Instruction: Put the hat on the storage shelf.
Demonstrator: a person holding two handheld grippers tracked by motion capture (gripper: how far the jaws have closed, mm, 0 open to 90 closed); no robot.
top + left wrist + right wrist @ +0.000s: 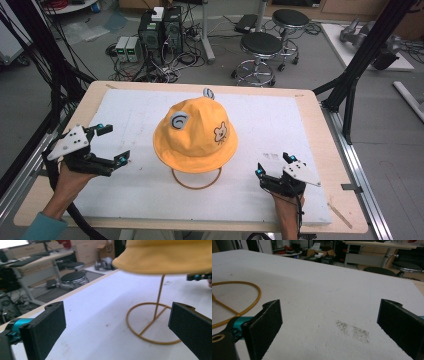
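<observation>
- Hat [196, 135]: yellow bucket type, bear patch and grey swirl patches, perched on wire stand [196, 179] mid-pad [125, 190].
- I see left gripper [111, 145] left of hat, released, empty.
- Right gripper [274, 165] right of hat, released too.

Yellow hat [196, 134], gold wire stand [196, 181]

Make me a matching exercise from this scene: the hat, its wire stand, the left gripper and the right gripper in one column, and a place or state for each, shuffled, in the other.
1 hat
2 wire stand
3 left gripper
4 right gripper

A open, at the white mat's left side
B ring base flat on the mat
C open, near the mat's front right
D perched on the stand

Pairs: 1-D, 2-B, 3-A, 4-C
</observation>
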